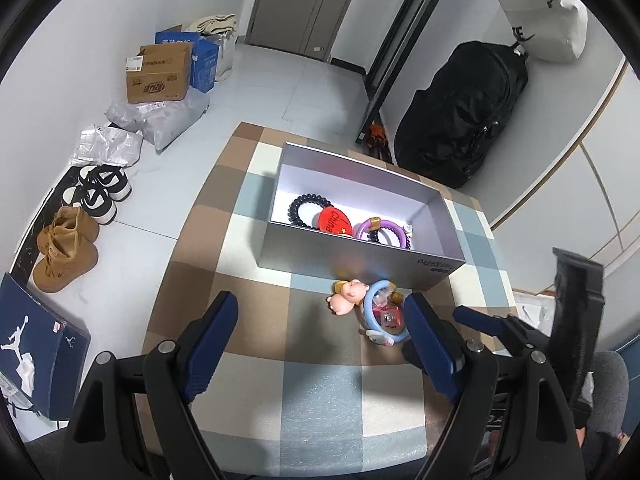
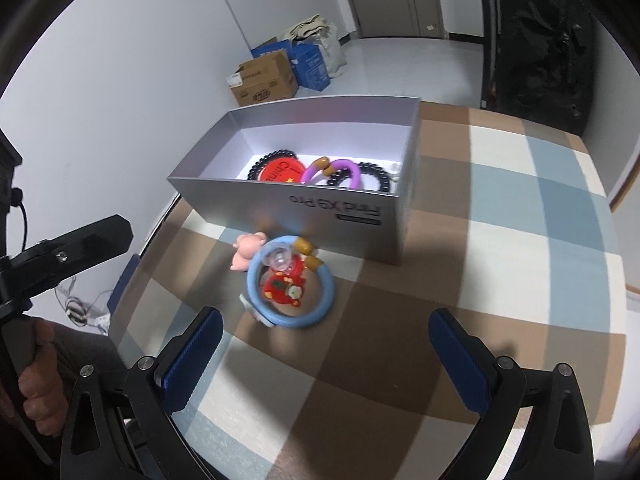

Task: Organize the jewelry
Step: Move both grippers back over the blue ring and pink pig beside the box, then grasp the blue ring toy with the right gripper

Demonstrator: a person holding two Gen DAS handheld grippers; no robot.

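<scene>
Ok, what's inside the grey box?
In the grey box: a black bead bracelet, red China badge, purple ring and black coil. The near wall hides the rest.

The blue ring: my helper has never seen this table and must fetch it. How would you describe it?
On the checkered tablecloth, find the open silver box. Just outside its near wall lies the blue ring, encircling a red charm, beside a pink pig figure. It is the only ring outside the box.

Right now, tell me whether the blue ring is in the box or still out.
Out. The blue ring lies on the checkered tablecloth in front of the grey box, around a red charm.
</scene>
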